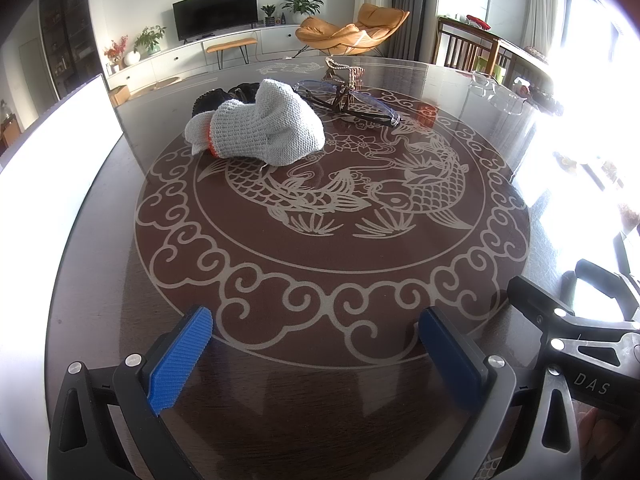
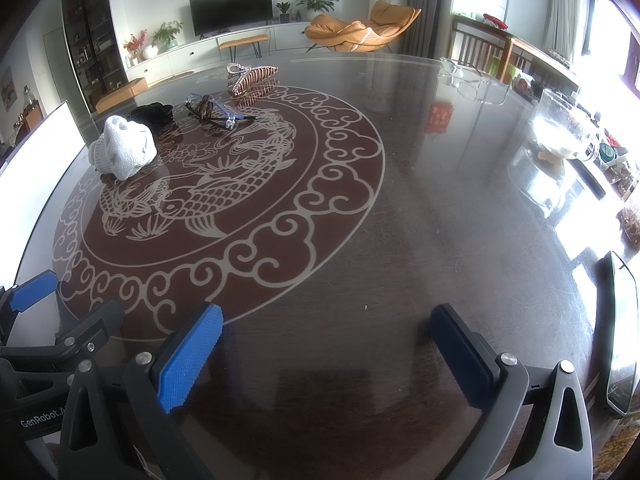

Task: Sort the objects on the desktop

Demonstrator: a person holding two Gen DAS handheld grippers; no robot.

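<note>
Left wrist view: nubbly grey knitted glove (image 1: pixel 256 128) on glossy fish-patterned glass table (image 1: pixel 320 288) — thin-framed glasses (image 1: pixel 352 106) beyond; left gripper (image 1: pixel 316 354), right gripper (image 2: pixel 326 360) both spread, empty.

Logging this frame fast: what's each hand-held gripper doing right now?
Left hand-held gripper: open, holding nothing.
Right hand-held gripper: open, holding nothing.

My tongs' pads (image 1: pixel 182 356) are ribbed blue. The brown table (image 1: pixel 280 392) carries a pale koi-and-cloud pattern (two fish circling), and the knit glove (image 1: pixel 260 128) is grey with an orange cuff edge.
</note>
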